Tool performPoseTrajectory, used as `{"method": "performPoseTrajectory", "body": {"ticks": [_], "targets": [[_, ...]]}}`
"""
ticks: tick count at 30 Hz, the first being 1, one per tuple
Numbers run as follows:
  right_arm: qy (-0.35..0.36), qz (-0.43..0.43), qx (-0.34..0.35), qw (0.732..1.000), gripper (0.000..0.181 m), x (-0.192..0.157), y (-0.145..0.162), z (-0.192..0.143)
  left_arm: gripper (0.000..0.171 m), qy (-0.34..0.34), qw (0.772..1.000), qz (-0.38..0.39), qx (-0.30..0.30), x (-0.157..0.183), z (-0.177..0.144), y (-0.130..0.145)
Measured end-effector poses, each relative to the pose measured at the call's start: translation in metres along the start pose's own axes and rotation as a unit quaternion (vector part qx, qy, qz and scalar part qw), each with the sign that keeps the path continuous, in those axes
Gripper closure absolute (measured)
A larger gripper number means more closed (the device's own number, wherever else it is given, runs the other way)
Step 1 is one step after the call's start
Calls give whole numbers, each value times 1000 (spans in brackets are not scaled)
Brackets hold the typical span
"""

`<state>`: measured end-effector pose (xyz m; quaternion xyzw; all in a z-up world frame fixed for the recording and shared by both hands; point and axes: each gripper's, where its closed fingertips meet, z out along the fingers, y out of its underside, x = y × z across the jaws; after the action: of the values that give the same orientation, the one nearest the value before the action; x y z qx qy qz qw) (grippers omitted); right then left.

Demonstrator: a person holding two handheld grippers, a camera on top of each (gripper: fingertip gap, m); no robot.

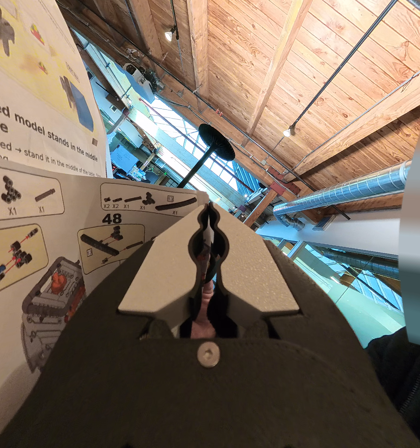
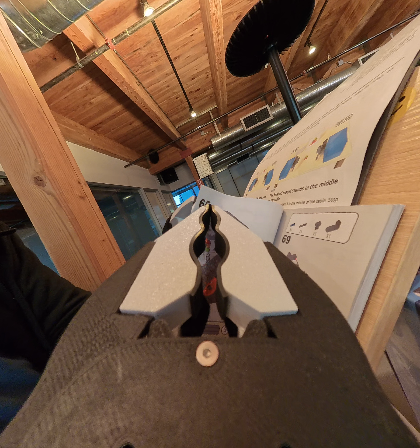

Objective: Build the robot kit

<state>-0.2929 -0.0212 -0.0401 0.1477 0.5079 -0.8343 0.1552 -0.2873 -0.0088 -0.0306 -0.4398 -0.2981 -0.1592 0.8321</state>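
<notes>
Overhead we see a wooden plank ceiling (image 1: 288,72) with beams, silver ducting (image 1: 337,194) and a black disc on a pole (image 1: 216,143); both cameras tilt sharply upward.

Our attention goes to the instruction booklet (image 2: 330,254), open and leaning upright against a pale wood board (image 2: 398,218). We judge it light, floppy and easy to crease, its glossy pages likely slick; single sheets would bend at once, so the outer page edge is where we would pinch it.

Our left gripper (image 1: 209,208) is clenched on a page edge of the booklet (image 1: 58,242), which fills the view from nine to eleven o'clock. Our right gripper (image 2: 210,209) is also closed, with printed paper visible between its jaws, so it seems to pinch a page too; the bulk of the booklet lies at two o'clock from it.

Behind the booklet stands a large curved printed sheet (image 2: 325,150), at one o'clock. A dark sleeve (image 2: 22,278) shows at nine o'clock.
</notes>
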Motion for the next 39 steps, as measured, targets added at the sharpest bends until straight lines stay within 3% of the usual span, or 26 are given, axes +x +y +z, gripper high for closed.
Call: {"method": "performPoseTrajectory", "body": {"ticks": [17, 27, 30, 39], "targets": [[67, -46, -15, 997, 179, 4, -6, -12, 171, -37, 999, 18, -19, -10, -2, 4], [95, -74, -32, 992, 155, 6, -8, -19, 171, -51, 998, 19, -24, -16, 1, 7], [118, -93, -43, 988, 168, 10, -8, -19, 171, -51, 998, 19, -25, -16, 1, 8], [86, -78, -42, 992, 181, 2, -6, -15, 171, -62, 997, 44, -21, -13, 1, 6]]}}
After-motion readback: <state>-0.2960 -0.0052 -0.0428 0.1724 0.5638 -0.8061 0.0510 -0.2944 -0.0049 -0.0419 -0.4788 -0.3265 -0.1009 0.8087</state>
